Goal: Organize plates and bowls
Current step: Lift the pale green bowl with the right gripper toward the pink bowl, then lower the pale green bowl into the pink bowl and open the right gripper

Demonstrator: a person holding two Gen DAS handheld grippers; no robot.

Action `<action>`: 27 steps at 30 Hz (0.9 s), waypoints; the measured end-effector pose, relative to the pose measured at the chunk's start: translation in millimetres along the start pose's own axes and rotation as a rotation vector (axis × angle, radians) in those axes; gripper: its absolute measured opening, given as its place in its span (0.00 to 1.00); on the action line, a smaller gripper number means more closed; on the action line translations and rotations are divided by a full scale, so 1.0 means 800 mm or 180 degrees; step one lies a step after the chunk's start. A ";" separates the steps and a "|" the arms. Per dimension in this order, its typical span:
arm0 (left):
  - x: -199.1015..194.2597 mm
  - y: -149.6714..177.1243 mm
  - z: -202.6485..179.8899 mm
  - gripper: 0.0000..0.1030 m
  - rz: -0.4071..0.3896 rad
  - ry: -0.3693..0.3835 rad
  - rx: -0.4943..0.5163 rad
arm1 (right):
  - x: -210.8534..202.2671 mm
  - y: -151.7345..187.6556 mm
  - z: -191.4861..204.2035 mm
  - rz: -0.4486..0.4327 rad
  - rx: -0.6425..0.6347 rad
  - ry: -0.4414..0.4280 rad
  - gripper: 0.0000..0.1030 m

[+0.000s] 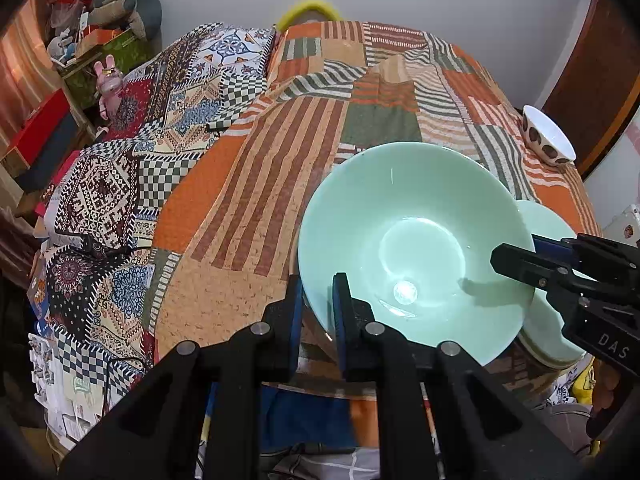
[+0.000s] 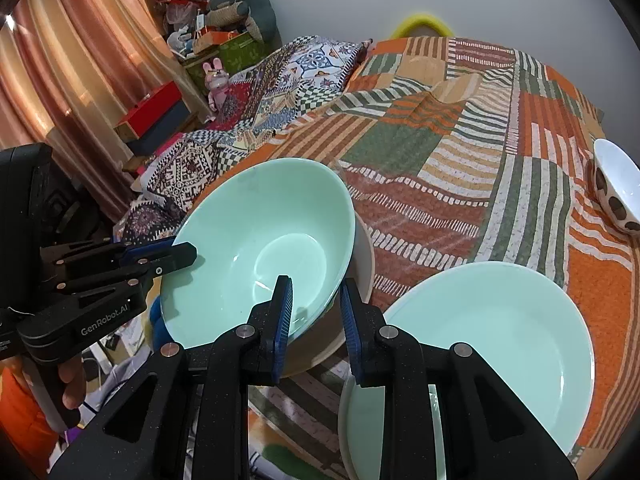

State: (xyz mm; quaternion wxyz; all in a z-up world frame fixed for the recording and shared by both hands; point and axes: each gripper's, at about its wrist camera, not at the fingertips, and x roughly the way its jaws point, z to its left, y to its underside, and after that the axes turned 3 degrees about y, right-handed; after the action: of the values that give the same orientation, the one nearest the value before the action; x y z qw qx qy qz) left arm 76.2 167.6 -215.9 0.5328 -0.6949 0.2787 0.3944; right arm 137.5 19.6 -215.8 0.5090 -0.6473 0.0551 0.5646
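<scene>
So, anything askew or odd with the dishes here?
Yes. The green bowl is tilted, pinched at opposite rims by the left gripper and right gripper. The spotted bowl lies tipped on the bedspread near its edge. Nothing looks spilled or broken.

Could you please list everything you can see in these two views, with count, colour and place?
green bowl: one, mint green, held tilted above the bedspread by both grippers
plate: one, mint green, on the bedspread right of the bowl
small bowl: one, white with brown spots, far right
bedspread: one, orange, green and tan patchwork
boxes and toys: several, mixed colours, far left corner
left gripper: black with blue pads, shut on the bowl's rim
right gripper: same, shut on the opposite rim
</scene>
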 end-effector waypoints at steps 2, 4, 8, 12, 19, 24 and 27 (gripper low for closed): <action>0.002 0.001 0.000 0.13 0.0014 -0.0010 0.0014 | 0.003 0.002 0.001 0.0027 -0.0022 0.0018 0.22; 0.005 0.002 0.000 0.13 0.0023 -0.0034 0.0035 | 0.006 0.004 0.001 0.0050 -0.0021 0.0015 0.22; 0.011 0.005 0.002 0.13 0.0073 -0.0031 0.0012 | 0.011 0.006 0.001 0.0103 -0.0013 0.0006 0.22; 0.020 0.007 0.004 0.13 0.0148 -0.0013 -0.0039 | 0.014 0.007 0.002 0.0141 -0.0011 0.0005 0.22; 0.021 0.006 0.006 0.13 0.0120 -0.0047 -0.0074 | 0.020 0.008 0.004 0.0197 -0.0006 0.0000 0.23; 0.024 0.004 0.009 0.14 0.0172 0.0100 -0.0154 | 0.022 0.006 0.007 0.0193 -0.0003 0.0008 0.27; 0.022 0.003 0.001 0.14 0.0139 0.0043 -0.0065 | 0.020 0.004 0.007 0.0177 -0.0033 0.0038 0.27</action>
State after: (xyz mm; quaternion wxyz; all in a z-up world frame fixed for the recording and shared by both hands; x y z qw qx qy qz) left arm 83.4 168.4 -231.8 0.5151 -0.6967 0.2934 0.4040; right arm 137.3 30.2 -229.2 0.4894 -0.6516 0.0732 0.5749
